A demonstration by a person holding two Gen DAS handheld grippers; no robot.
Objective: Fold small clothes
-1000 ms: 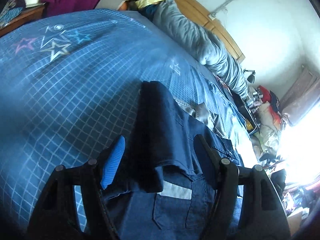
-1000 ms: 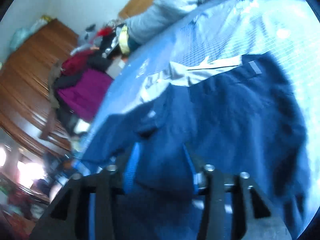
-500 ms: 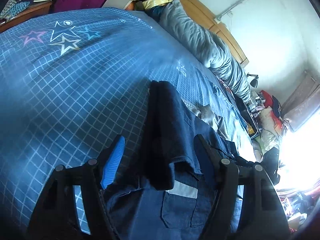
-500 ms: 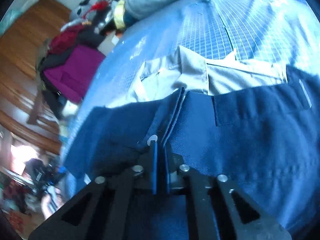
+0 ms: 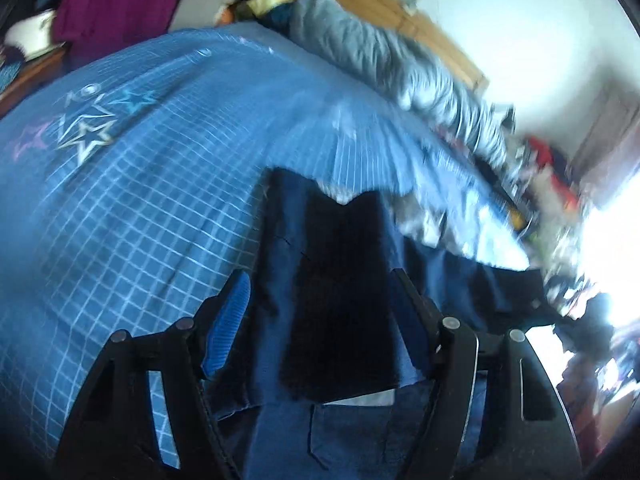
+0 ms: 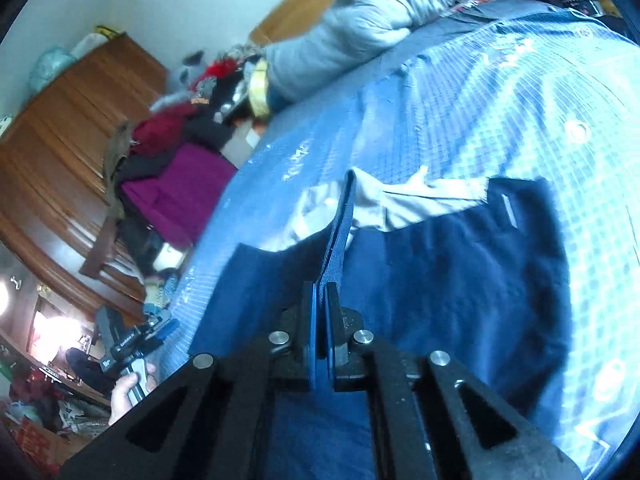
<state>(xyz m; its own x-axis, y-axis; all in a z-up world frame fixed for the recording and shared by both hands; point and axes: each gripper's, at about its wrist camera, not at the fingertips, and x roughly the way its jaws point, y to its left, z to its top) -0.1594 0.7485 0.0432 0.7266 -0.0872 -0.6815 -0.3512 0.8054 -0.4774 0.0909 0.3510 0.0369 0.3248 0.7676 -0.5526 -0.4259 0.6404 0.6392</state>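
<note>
A: Where does the dark navy cloth garment [image 6: 460, 280] lie from the tongs?

B: It is spread on the blue checked bedcover [image 5: 120, 220]. Its long axis runs away from the left gripper [image 5: 320, 300], whose 2 fingers stand wide apart over it, grasping nothing.

A: And the right gripper [image 6: 320, 300]?

B: It is clenched on a raised fold of the garment, so I judge it the nearer one to carry the fold across.
</note>
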